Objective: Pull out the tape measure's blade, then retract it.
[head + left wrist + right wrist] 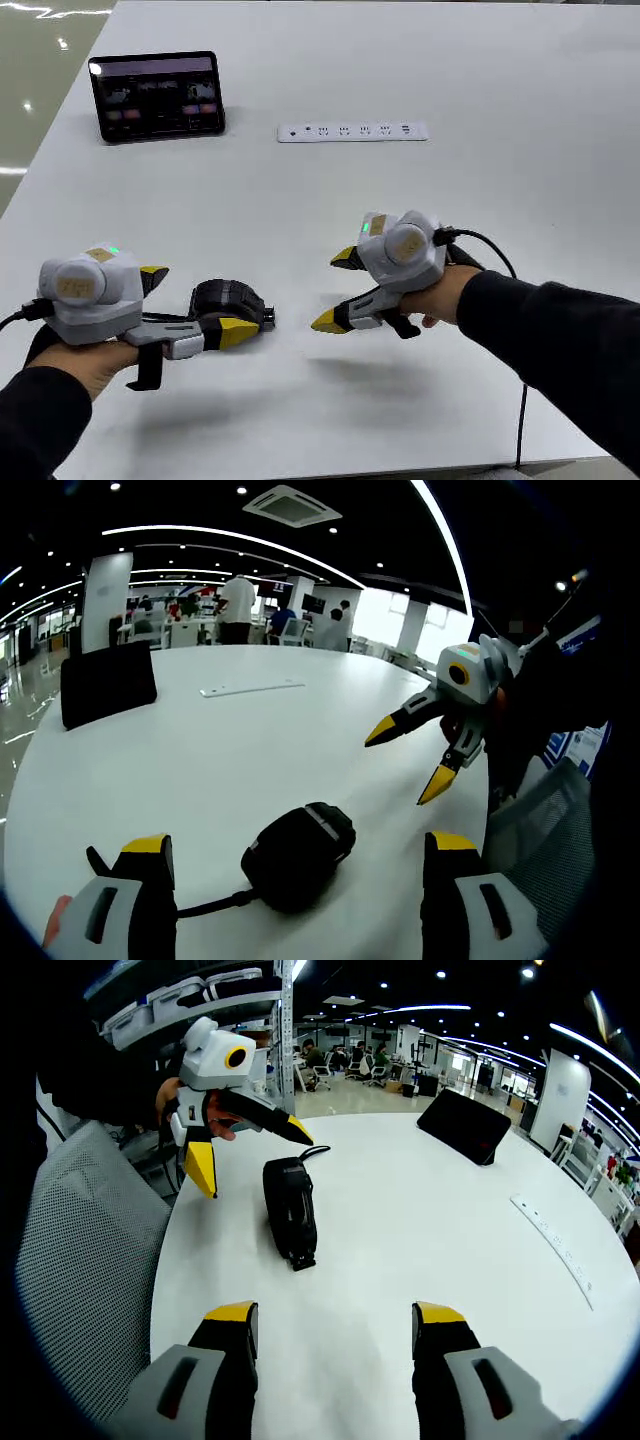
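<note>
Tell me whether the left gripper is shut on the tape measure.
No: the left gripper is open, its jaws standing wide apart and clear of the tape measure lying between them.

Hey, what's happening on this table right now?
A person holds tongs in each hand over a white table. The left tongs are open around a black tape measure lying there, not clamped on it. The right tongs hover open nearby, pointing toward it. Nothing is pulled out yet.
</note>
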A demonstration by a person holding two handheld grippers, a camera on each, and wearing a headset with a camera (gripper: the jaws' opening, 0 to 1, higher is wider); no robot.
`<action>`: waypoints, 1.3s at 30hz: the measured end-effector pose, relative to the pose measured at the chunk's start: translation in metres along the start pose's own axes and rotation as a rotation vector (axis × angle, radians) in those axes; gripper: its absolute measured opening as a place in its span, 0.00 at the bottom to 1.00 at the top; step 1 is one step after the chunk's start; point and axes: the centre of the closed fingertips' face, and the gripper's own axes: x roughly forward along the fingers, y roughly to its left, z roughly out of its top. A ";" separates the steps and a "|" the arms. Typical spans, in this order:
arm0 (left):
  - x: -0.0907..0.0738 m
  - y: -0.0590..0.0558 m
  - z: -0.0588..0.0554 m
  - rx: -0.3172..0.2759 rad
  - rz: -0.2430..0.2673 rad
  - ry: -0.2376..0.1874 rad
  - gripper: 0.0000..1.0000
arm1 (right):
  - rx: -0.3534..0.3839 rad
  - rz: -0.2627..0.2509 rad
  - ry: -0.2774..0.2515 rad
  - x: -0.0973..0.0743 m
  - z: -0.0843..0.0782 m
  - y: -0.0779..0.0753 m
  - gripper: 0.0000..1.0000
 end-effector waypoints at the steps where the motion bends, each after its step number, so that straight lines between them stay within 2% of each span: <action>1: -0.002 0.002 0.000 0.000 -0.003 -0.003 1.00 | 0.002 -0.007 -0.004 -0.004 -0.001 -0.001 0.59; 4: -0.012 0.007 0.000 -0.001 -0.002 -0.001 1.00 | 0.013 -0.039 -0.018 -0.019 -0.008 -0.005 0.61; 13: -0.046 0.027 0.008 -0.012 0.034 -0.036 1.00 | 0.046 -0.117 -0.044 -0.064 -0.023 -0.010 0.72; 15: -0.053 0.028 0.014 -0.032 0.027 -0.069 1.00 | 0.054 -0.132 -0.046 -0.072 -0.028 -0.010 0.73; 17: -0.060 0.031 0.013 -0.011 0.038 -0.065 1.00 | 0.064 -0.150 -0.051 -0.083 -0.033 -0.009 0.74; 20: -0.068 0.036 0.009 0.014 0.052 -0.045 1.00 | 0.087 -0.172 -0.050 -0.095 -0.043 -0.009 0.76; 24: -0.079 0.038 0.004 -0.017 0.051 -0.037 0.97 | 0.124 -0.191 -0.042 -0.112 -0.060 -0.006 0.82; 28: -0.088 0.041 -0.002 -0.013 0.074 -0.040 0.98 | 0.147 -0.220 -0.033 -0.129 -0.074 -0.007 0.85; 34: -0.100 0.040 -0.008 0.005 0.080 -0.030 1.00 | 0.175 -0.261 -0.017 -0.150 -0.095 -0.011 0.90; 39: -0.110 0.039 -0.012 0.020 0.086 -0.020 1.00 | 0.198 -0.270 -0.017 -0.163 -0.106 -0.008 0.96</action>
